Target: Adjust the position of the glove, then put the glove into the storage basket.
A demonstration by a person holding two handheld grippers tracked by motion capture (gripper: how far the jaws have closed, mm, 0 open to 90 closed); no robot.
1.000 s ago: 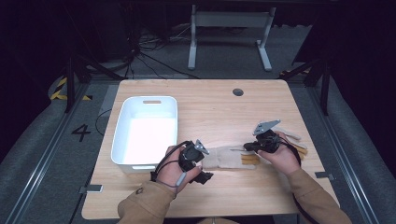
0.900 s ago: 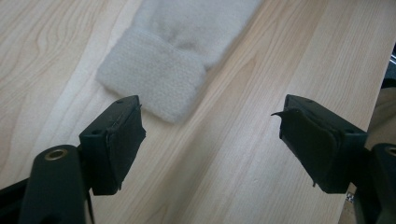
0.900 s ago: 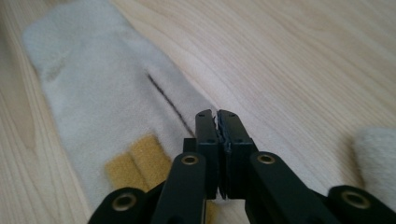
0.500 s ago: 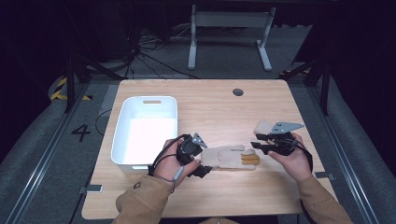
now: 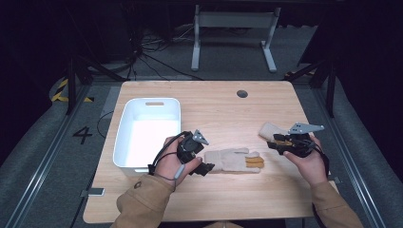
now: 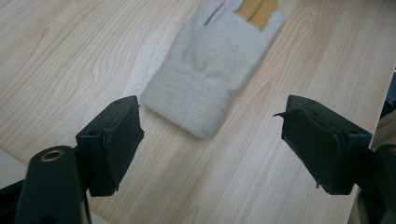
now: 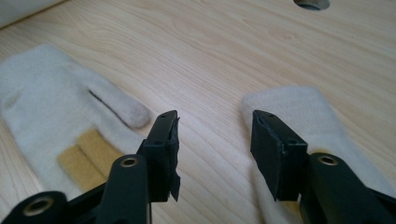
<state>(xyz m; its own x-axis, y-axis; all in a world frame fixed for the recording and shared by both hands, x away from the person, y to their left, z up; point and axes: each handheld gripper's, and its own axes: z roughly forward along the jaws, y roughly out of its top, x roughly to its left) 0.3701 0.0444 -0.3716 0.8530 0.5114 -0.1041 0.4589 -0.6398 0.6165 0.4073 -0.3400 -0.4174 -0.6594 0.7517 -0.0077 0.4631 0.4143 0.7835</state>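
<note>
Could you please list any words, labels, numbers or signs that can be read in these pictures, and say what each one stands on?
"4": a dark numeral on the grey floor left of the table, at in the high view.
No readable text on the white bin, the gloves or either gripper.

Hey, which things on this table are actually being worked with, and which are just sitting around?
In play:
- glove lying flat, in front of the open left gripper
- second glove, by the open right gripper

Probably just lying about:
- white bin
- round hole in the tabletop
</note>
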